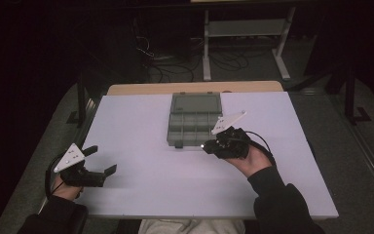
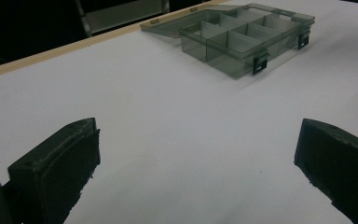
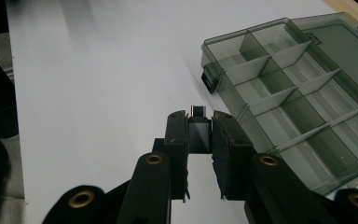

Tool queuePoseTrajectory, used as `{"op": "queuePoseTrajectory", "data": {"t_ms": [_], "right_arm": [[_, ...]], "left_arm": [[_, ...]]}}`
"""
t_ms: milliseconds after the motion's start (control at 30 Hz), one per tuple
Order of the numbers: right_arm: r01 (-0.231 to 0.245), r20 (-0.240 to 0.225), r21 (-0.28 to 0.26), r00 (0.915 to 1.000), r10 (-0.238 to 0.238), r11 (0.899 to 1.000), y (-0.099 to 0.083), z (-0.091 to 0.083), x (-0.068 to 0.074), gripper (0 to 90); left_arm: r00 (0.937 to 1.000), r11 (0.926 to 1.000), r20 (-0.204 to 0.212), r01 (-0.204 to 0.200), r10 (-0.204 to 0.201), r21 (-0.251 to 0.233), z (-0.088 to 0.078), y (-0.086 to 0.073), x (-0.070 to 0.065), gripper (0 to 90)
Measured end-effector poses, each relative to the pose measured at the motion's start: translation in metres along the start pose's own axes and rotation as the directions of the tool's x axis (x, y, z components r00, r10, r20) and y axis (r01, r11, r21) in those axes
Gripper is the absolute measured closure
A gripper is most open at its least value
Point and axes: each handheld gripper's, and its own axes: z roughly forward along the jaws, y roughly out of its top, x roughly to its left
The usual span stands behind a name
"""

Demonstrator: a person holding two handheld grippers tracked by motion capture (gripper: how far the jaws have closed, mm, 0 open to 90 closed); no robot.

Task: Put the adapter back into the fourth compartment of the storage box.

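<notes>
Jaws of the right gripper (image 3: 199, 135) pinch a small dark block (image 3: 199, 133) beside the open, empty organizer box (image 1: 193, 121) mid-table, not yet placed, while the left gripper (image 1: 101, 161) waits spread near the front-left corner.

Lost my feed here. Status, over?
Right gripper shut on small dark block, beside open organizer box. Left gripper open, idle over table. Nothing in the way.

Both grippers are built in matte black, the left gripper (image 1: 101, 161) and the right gripper (image 1: 205, 146) each topped by a pale grey 3-cornered plate dotted with small holes. Black cables are looped off the back of each. Brass-coloured rivets are seen at the jaw arms in the right gripper view. Dark long sleeves and light trousers are worn.
</notes>
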Motion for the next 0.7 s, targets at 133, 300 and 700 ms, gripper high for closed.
{"op": "queuePoseTrajectory", "data": {"t_ms": [133,300,700], "right_arm": [[-0.007,0.010,-0.002,0.9999,0.007,1.000,0.005,0.002,-0.007,74.9],[-0.009,0.013,-0.005,0.9999,0.009,1.000,0.010,0.006,-0.015,74.9],[-0.050,0.028,-0.030,0.9983,0.051,0.998,0.016,0.010,-0.035,74.8]], "left_arm": [[1.0000,1.0000,-0.003,0.002,-0.002,0.002,0.000,0.000,0.000,0.0],[1.0000,1.0000,-0.003,0.004,-0.004,0.002,0.000,0.000,0.000,0.0],[1.0000,1.0000,-0.003,0.005,-0.005,0.003,0.000,-0.001,0.001,0.0]]}}
